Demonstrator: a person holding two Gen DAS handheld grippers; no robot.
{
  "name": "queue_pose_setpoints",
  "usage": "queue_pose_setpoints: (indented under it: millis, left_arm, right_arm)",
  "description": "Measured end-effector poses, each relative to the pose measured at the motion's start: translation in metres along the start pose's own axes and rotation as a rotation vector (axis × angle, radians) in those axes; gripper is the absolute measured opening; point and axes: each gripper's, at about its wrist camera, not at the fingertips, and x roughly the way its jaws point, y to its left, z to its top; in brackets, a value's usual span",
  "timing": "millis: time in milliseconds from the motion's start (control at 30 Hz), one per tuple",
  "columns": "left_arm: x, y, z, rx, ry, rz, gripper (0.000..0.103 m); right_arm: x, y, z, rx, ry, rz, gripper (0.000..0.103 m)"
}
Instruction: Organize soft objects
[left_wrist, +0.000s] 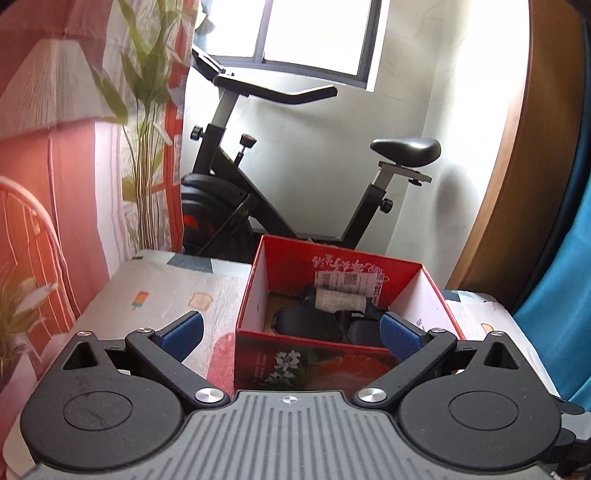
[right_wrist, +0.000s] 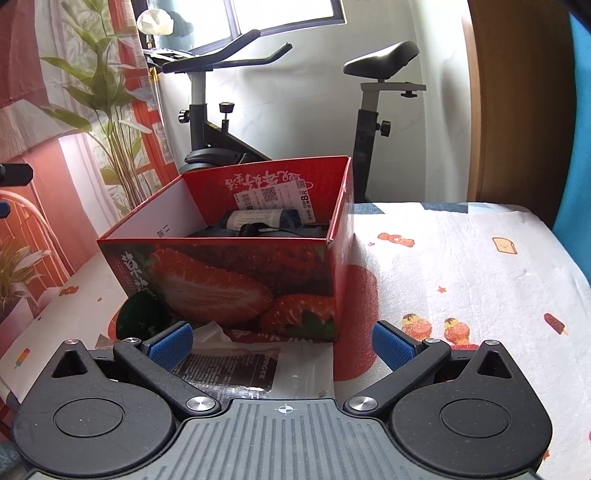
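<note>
A red strawberry-print cardboard box (left_wrist: 258, 291) (right_wrist: 229, 280) stands open on the patterned table cover. Inside lie dark soft items (left_wrist: 310, 323) (right_wrist: 258, 230) and a rolled bundle with a white label (left_wrist: 338, 300) (right_wrist: 255, 218). My left gripper (left_wrist: 291, 336) hangs open just above the box's near edge, nothing between its blue pads. My right gripper (right_wrist: 282, 347) is open too, low in front of the box, over a clear plastic packet with a dark printed insert (right_wrist: 236, 369). A dark green round object (right_wrist: 142, 315) sits at the box's front left corner.
An exercise bike (left_wrist: 258, 184) (right_wrist: 229, 110) stands behind the table by the window. A printed curtain with plants (left_wrist: 74, 166) hangs on the left. A wooden panel (left_wrist: 509, 184) and blue fabric (left_wrist: 565, 295) are on the right. The table cover (right_wrist: 461, 277) spreads right of the box.
</note>
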Motion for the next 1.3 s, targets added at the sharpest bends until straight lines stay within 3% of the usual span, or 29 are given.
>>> queue_pose_setpoints:
  millis: [367,633,733,833,967,1133,1300]
  left_arm:
    - [0.052,0.047,-0.073,-0.132,0.225,-0.026,0.096]
    - [0.075,0.048,-0.104,-0.182,0.346,-0.121,0.092]
    - [0.08,0.045,-0.113,-0.178,0.375,-0.153,0.089]
    - [0.083,0.048,-0.121,-0.217,0.399,-0.199,0.078]
    - [0.086,0.058,-0.126,-0.263,0.413,-0.205,0.067]
    - [0.091,0.06,-0.129,-0.262,0.432,-0.202,0.067]
    - [0.091,0.065,-0.13,-0.274,0.437,-0.208,0.066]
  right_arm:
    - [0.023,-0.022,-0.017,0.038,0.08,0.027,0.103]
    - [0.059,-0.014,-0.033,0.046,0.197,0.054,0.1]
    - [0.068,-0.014,-0.034,0.058,0.229,0.079,0.097]
    - [0.072,-0.011,-0.035,0.059,0.248,0.109,0.096]
    - [0.075,-0.004,-0.035,0.042,0.258,0.12,0.096]
    - [0.074,-0.006,-0.036,0.039,0.269,0.127,0.094]
    - [0.074,-0.006,-0.033,0.063,0.284,0.159,0.084]
